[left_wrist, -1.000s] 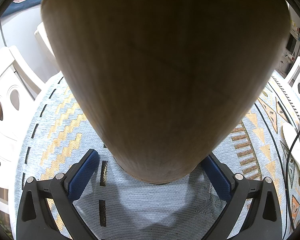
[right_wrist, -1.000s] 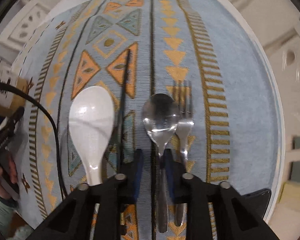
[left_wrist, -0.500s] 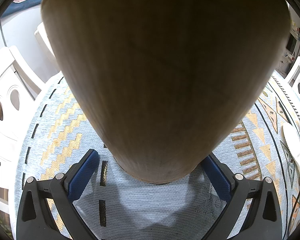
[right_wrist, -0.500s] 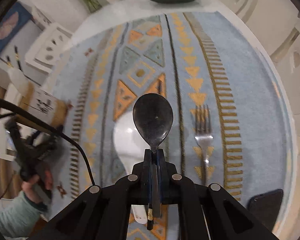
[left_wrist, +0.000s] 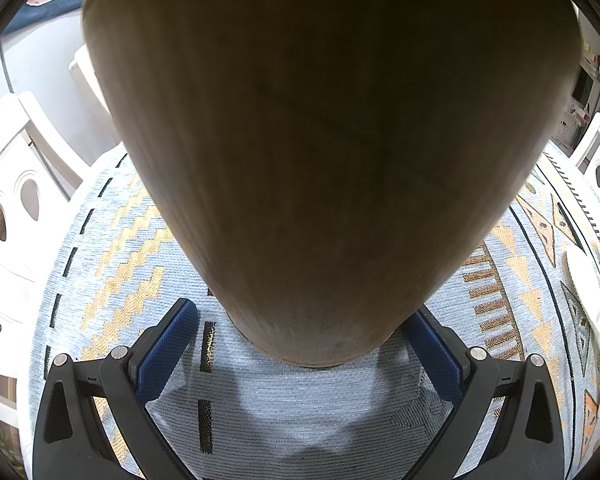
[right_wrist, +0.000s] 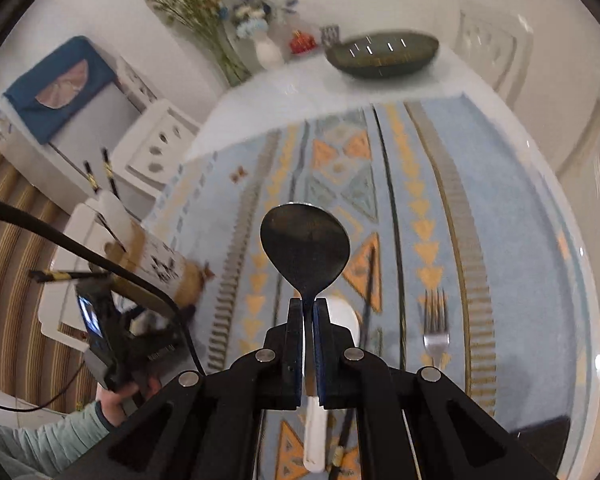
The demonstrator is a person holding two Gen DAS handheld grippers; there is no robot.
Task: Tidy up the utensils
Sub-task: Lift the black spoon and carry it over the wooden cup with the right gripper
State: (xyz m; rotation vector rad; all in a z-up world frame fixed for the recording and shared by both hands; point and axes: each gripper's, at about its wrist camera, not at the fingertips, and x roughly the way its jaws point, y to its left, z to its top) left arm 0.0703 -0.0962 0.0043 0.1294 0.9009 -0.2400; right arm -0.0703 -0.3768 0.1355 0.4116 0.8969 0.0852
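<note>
My right gripper (right_wrist: 308, 304) is shut on the neck of a metal spoon (right_wrist: 304, 248), held up above the patterned cloth (right_wrist: 512, 280). Below it on the cloth lie a white spoon (right_wrist: 314, 432), a black chopstick (right_wrist: 370, 280) and a fork (right_wrist: 434, 332). The left wrist view is filled by a wooden utensil holder (left_wrist: 320, 140); my left gripper (left_wrist: 300, 312) is shut around its base. In the right wrist view that holder (right_wrist: 160, 264) leans at the left with black chopsticks (right_wrist: 94, 176) in it. The white spoon (left_wrist: 588, 288) also shows at the left view's right edge.
A dark bowl (right_wrist: 382, 54) and a white vase of flowers (right_wrist: 268, 52) stand at the table's far end. White chairs (left_wrist: 16, 200) surround the table. A dark flat object (right_wrist: 540, 436) lies at the near right. A person's hand (right_wrist: 116, 400) holds the left gripper.
My right gripper has closed on the metal spoon, lifted it off the cloth and tilted upward, so the room beyond came into view. The left gripper and holder have not moved.
</note>
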